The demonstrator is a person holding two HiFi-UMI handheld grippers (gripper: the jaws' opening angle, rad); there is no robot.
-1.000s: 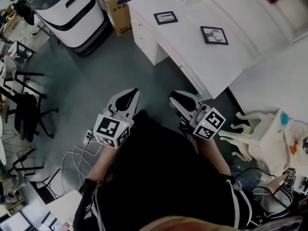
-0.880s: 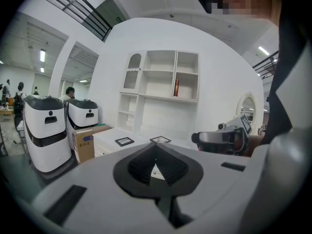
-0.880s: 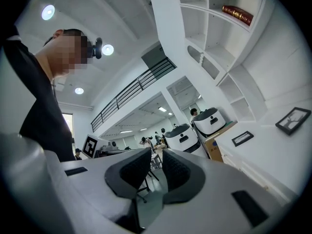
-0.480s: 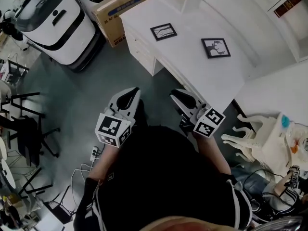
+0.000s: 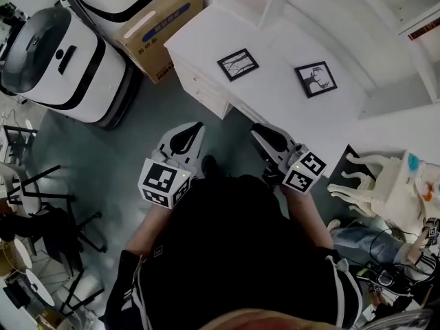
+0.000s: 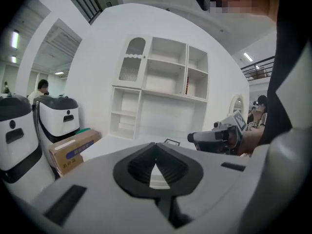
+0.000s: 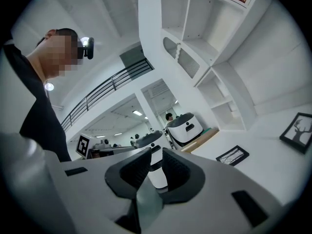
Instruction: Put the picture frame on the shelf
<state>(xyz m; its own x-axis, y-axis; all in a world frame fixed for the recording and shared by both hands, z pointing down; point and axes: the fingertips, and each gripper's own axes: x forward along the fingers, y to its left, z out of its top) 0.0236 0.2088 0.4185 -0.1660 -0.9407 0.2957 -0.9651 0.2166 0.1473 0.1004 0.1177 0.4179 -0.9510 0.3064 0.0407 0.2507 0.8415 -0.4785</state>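
Left claw [image 5: 195,127] is clenched on nothing; right claw [image 5: 257,130] stands slightly parted, empty. On the far white worktop [image 5: 275,91] lie the left picture frame [image 5: 238,64] and right picture frame [image 5: 316,79].

The desk [image 5: 275,95] and the shelf [image 6: 161,87] behind it are plain white. Both frames on the desk have black borders. The branch picture frame [image 5: 238,64] shows thin dark lines on white, and the stag picture frame [image 5: 316,79] a black antlered head on white. Beside the desk, the cardboard box [image 5: 158,23] is brown with blue print. The floor [image 5: 137,150] is dull grey-green. The left gripper [image 5: 192,129] and right gripper [image 5: 261,133] are pale grey with black-lined jaws and black-and-white square markers.
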